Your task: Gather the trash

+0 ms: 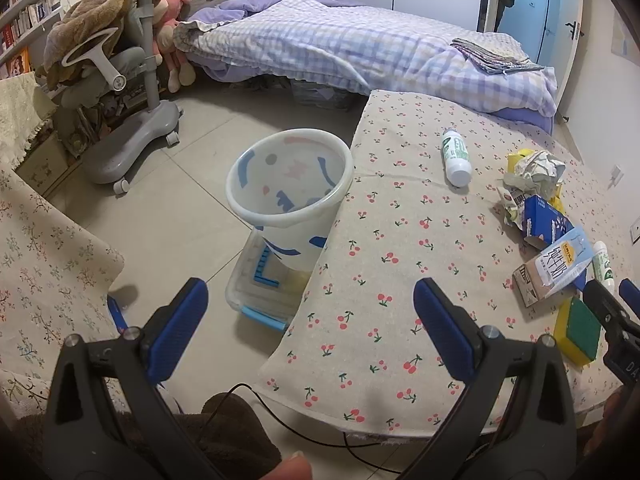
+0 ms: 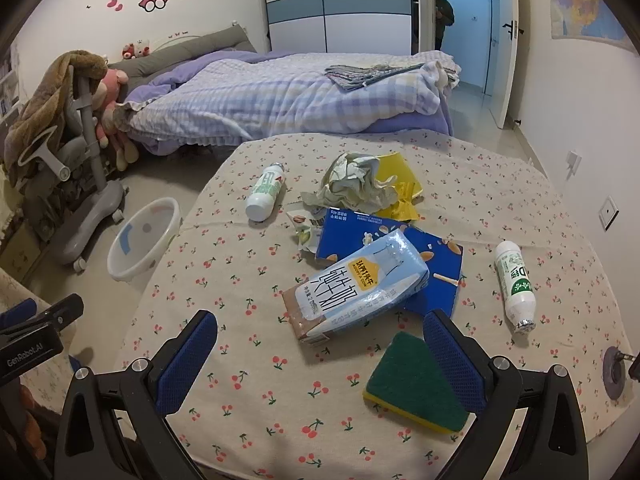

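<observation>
trash spread on table, both grippers empty

left gripper [image 1: 310, 312]: jaws wide apart, nothing between them. it hangs over the table's left edge, above the floor gap. right gripper [image 2: 320, 344]: jaws wide apart, empty, low over the near part of the table [image 2: 248, 384], which wears a cherry-print cloth.

trash on the cloth, right wrist view:
- pale blue milk carton [image 2: 356, 284], lying on its side, just beyond the right gripper's fingers.
- flattened dark blue carton [image 2: 436, 276] under and behind the milk carton, touching it.
- crumpled paper wad [image 2: 356, 180] further back, resting on a yellow wrapper [image 2: 404, 184].
- small white bottle with green label [image 2: 264, 192], on its side, back left.
- second white bottle [image 2: 516, 284], on its side, far right, apart from the pile.
- green-and-yellow sponge [image 2: 416, 388], green face up, partly behind the right finger.

bin: white wastebasket [image 1: 288, 188] with blue markings stands on the floor just beside the table's left edge, tilted, seated on a clear plastic box [image 1: 264, 292]. inside appears empty as far as visible.

background: bed [image 2: 288, 92], grey chair [image 1: 132, 80].
</observation>
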Demonstrator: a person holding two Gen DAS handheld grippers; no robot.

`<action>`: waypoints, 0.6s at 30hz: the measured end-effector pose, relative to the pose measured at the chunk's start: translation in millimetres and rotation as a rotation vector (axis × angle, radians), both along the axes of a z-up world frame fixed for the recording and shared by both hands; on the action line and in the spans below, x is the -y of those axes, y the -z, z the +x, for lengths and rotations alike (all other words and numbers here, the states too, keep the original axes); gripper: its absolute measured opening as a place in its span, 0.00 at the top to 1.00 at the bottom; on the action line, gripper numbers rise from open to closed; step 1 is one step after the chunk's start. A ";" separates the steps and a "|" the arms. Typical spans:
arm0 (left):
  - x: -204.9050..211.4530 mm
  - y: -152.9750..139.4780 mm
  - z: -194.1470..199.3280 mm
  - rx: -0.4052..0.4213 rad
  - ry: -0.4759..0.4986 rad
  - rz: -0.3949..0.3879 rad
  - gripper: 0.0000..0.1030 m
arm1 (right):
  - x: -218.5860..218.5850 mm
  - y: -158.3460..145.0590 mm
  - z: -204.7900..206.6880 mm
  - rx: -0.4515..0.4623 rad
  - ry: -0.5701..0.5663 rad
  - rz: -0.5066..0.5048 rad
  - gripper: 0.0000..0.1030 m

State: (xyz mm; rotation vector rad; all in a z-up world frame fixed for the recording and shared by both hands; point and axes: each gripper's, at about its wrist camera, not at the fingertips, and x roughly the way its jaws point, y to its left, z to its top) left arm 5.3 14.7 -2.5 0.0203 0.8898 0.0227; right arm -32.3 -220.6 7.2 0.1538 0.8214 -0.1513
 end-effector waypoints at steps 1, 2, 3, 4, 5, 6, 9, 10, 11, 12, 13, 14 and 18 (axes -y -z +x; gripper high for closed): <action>0.1 0.2 0.2 -0.001 0.001 0.000 0.01 | -0.1 0.4 0.1 -0.001 0.001 0.003 0.00; 0.2 0.3 0.3 -0.002 0.003 0.000 0.01 | 0.5 0.2 0.6 -0.001 0.001 0.005 0.00; 0.3 0.4 0.3 -0.002 0.003 0.000 0.01 | 0.9 0.1 0.7 -0.001 0.001 0.003 0.00; 1.2 -0.7 0.9 -0.003 0.003 0.000 0.01 | 0.6 0.1 0.5 0.001 0.001 0.002 0.00; 1.4 -0.7 1.0 -0.003 0.003 0.001 0.01 | 0.9 0.2 0.8 0.001 0.000 0.002 0.00; 1.4 -0.6 1.1 -0.004 0.004 0.002 0.01 | 0.9 0.3 1.2 0.001 -0.001 0.003 0.00; 0.9 -0.5 1.6 -0.005 0.004 0.003 0.01 | 0.9 0.2 1.3 -0.002 0.000 0.002 0.00; 0.5 -0.6 1.8 -0.005 0.003 0.003 0.01 | 0.8 -0.1 1.1 -0.003 0.000 0.003 0.00; 1.0 -0.4 1.6 -0.005 0.003 0.002 0.01 | 0.7 -0.1 1.1 -0.002 0.000 0.004 0.00; 2.7 0.2 1.0 -0.005 0.004 0.002 0.01 | 0.5 -0.1 0.9 -0.001 0.000 0.003 0.00; 2.7 0.2 1.0 -0.005 0.003 0.003 0.01 | 0.2 0.0 0.8 0.000 0.000 0.003 0.00; 2.6 0.4 0.9 -0.005 0.002 0.002 0.01 | 0.2 0.2 0.8 0.000 0.000 0.002 0.00; 2.3 0.4 0.3 -0.004 0.002 0.002 0.01 | 0.5 0.2 1.0 -0.001 -0.002 0.002 0.00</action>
